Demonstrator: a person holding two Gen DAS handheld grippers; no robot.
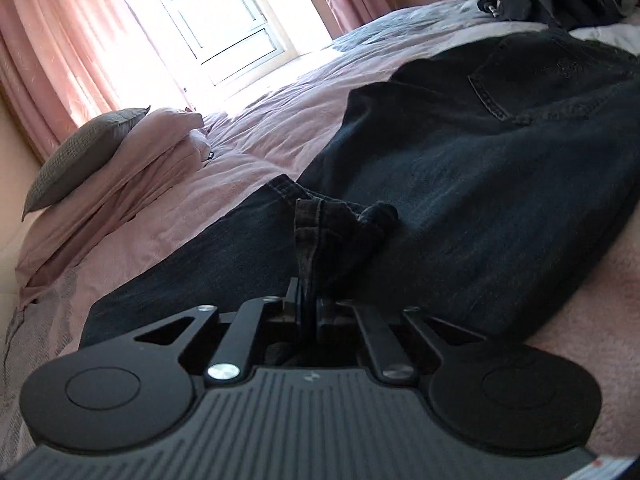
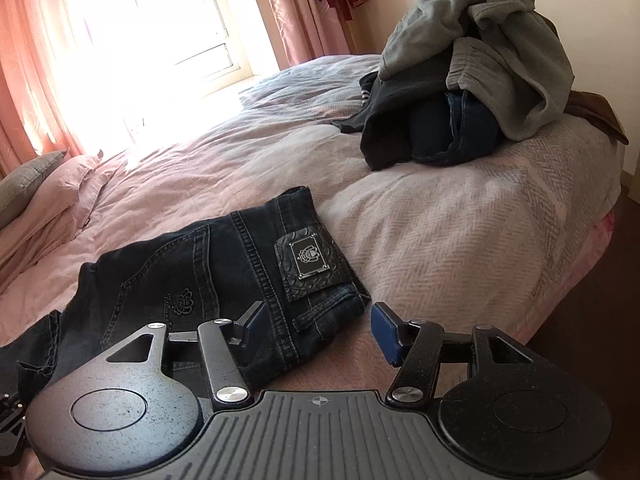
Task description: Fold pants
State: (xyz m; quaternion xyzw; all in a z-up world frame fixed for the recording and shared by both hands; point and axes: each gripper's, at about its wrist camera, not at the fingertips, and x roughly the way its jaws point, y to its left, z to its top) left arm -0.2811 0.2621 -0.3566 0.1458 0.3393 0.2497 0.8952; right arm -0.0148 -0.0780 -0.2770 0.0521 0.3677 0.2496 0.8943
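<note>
Your left gripper (image 1: 307, 312) is pinched tight on a hem of the dark washed-denim jeans (image 1: 480, 184), which sprawl across the pink quilted bed cover (image 1: 256, 132) right in front. Your right gripper (image 2: 318, 330) sits about half open with nothing gripped, waistband corner between its pads. Further back: one heap of grey and dark clothes (image 2: 476, 80), two pillows (image 1: 132, 148), two pink curtains (image 1: 60, 48).
</note>
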